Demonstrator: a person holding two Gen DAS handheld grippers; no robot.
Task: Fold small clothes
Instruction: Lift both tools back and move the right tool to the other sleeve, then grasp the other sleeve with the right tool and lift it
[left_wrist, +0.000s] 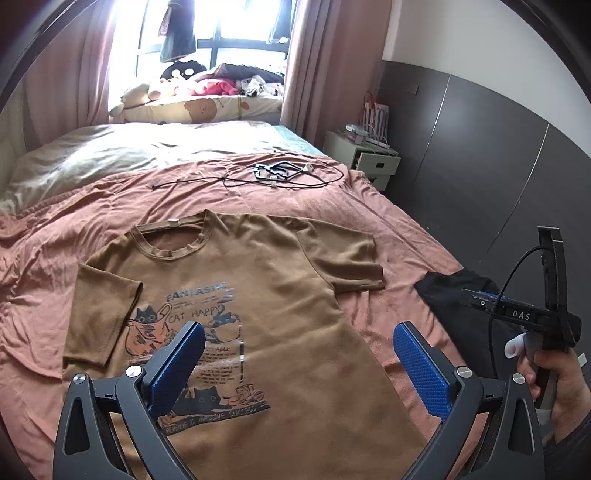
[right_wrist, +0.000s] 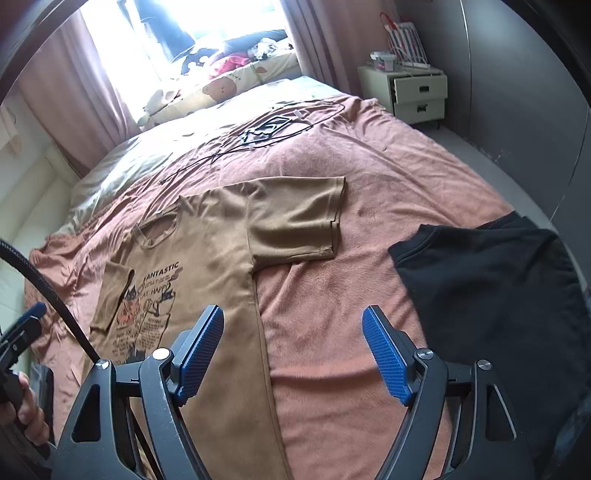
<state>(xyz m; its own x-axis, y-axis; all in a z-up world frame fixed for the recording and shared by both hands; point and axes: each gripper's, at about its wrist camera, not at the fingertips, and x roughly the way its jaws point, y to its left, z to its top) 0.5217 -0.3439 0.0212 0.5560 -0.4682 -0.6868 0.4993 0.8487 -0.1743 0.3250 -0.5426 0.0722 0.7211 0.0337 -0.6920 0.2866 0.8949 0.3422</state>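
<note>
The left gripper hangs above the printed chest of the brown T-shirt with its blue pads spread wide and nothing between them. The right gripper is likewise released, poised over the shirt's right side seam, one pad above the cloth and the other above the bare bedspread.

The shirt lies face up and mostly flat on the pink bedspread, collar toward the far end of the bed. Its left sleeve is turned in over the body, while the right sleeve is spread out toward the right. A black garment lies at the right edge of the bed, apart from the brown shirt. A tangle of black cable lies far up the bed.

The fabric looks like thin, soft knit: light, limp, with no stiffness to carry a fold by itself. It will likely sag and drag on the textured bedspread, so a pinch should take both layers at an edge. Good holds would be the right sleeve's cuff hem and the side seam near the hem, where the stitching gives thicker purchase.
</note>
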